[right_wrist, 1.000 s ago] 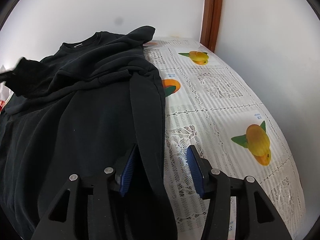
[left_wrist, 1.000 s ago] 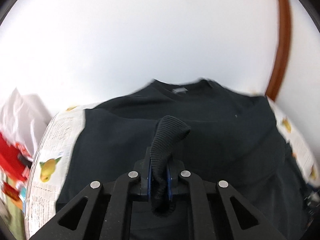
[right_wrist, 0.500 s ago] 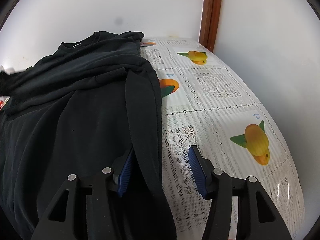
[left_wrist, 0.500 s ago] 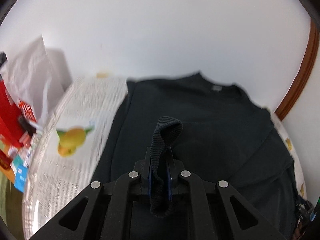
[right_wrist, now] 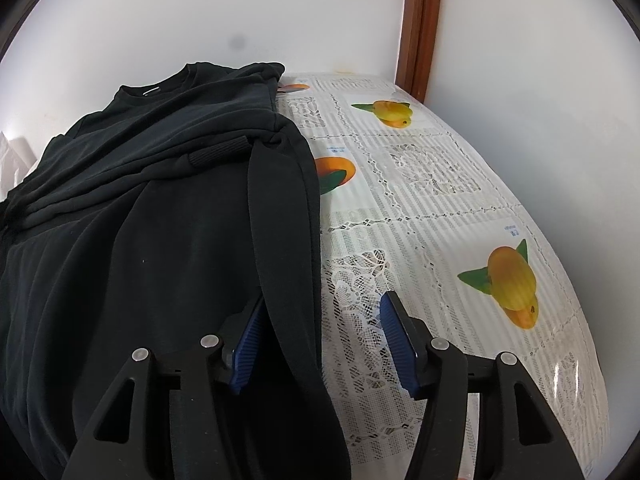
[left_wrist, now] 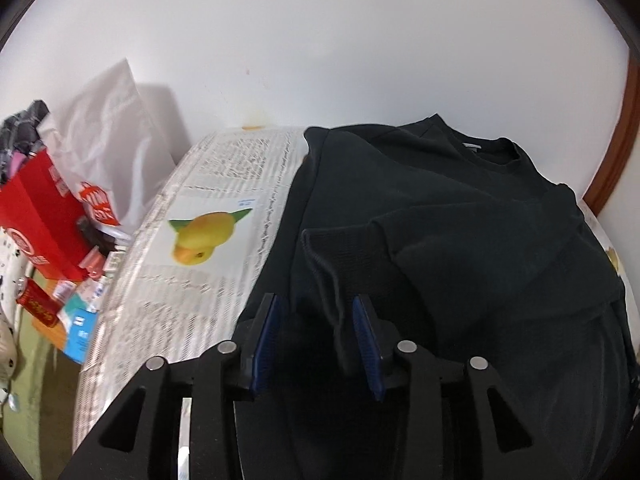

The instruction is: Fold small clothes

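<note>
A black long-sleeved sweatshirt [left_wrist: 460,216] lies on a table with a white lace cloth printed with mangoes [left_wrist: 224,216]. In the left wrist view my left gripper [left_wrist: 318,332] is open, and the ribbed cuff of the left sleeve [left_wrist: 320,256] lies loose between its blue pads, folded over the shirt's body. In the right wrist view the same sweatshirt [right_wrist: 160,208] fills the left half, its right sleeve [right_wrist: 280,216] folded down along its right edge. My right gripper [right_wrist: 320,340] is open, its jaws either side of that sleeve's lower part.
A red box [left_wrist: 36,216], a white plastic bag [left_wrist: 108,160] and small packets [left_wrist: 60,308] sit left of the table. White walls stand behind, with a brown wooden door frame [right_wrist: 420,28] at the far right corner. Bare tablecloth [right_wrist: 460,208] lies right of the shirt.
My left gripper, shut on the cuff before, has opened and the cuff has dropped onto the shirt. The left view has swung right to left. The right gripper has barely moved.
</note>
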Demonstrator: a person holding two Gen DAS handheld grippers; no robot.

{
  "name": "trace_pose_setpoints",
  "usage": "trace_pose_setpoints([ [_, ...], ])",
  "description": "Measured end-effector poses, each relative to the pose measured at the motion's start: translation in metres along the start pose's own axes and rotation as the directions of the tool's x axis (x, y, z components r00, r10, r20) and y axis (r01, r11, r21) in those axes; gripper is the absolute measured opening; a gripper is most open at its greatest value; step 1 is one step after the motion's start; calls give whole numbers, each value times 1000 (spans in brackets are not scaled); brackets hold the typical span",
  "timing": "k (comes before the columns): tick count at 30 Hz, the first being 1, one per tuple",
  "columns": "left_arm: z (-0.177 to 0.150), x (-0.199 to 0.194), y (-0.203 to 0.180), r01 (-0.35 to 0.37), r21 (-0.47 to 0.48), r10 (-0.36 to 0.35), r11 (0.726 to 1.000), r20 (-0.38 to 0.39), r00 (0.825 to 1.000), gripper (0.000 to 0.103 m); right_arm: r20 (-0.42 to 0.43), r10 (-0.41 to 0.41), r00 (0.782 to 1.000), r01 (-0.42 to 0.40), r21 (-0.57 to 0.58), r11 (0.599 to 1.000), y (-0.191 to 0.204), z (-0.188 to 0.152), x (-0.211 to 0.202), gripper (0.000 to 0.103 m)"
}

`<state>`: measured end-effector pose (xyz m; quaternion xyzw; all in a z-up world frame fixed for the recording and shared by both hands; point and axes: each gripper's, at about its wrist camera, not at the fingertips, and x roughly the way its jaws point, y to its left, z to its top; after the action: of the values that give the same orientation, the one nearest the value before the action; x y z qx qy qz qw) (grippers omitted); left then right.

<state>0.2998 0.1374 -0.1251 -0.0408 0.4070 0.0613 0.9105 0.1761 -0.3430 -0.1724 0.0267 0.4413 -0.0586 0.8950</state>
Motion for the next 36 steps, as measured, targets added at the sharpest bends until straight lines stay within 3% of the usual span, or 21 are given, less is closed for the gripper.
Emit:
trace_pose_setpoints([
  [2,-10,-13,0,-13,16,13,1000,14,1000,50,1,4,1000,-4,-3,1000,0,-1,-1,56],
  [6,-29,-39,-4,-45,65,41,997,50,998,52,4,20,1000,-20,1,1000,-1,-2,-2,57],
  [10,-50,-59,-3,-21,64,18,998,43,999,60,-2,19,1000,-19,3,1000,-2,-4,-5,58],
  [14,-74,-73,4,6,62,-8,998,19,1000,61,21,-18,1000,19,-41,999,1,-9,-21,60],
  [16,-88,-76,9,32,59,-32,998,-5,999,61,48,-39,998,41,-34,999,1,-15,-32,67],
  [20,-114,-80,19,74,30,-72,997,-56,996,61,80,-71,994,75,-47,996,-1,-28,-47,67],
  [22,-124,-81,23,94,17,-92,995,-71,993,61,56,-59,997,62,-52,997,-4,-36,-48,67],
  [25,-137,-84,23,128,11,-127,992,-87,988,61,4,31,1000,-31,9,999,-14,-49,-48,67],
  [28,-149,-85,20,174,7,-172,985,-116,978,61,8,62,998,-62,43,997,-19,-57,-52,67],
  [33,-164,-89,8,133,17,-130,991,-106,986,61,7,82,997,-82,-11,997,-2,-68,-58,66],
  [36,-171,-90,-4,63,42,-60,997,-68,996,61,25,63,998,-62,-66,996,12,-70,-59,54],
])
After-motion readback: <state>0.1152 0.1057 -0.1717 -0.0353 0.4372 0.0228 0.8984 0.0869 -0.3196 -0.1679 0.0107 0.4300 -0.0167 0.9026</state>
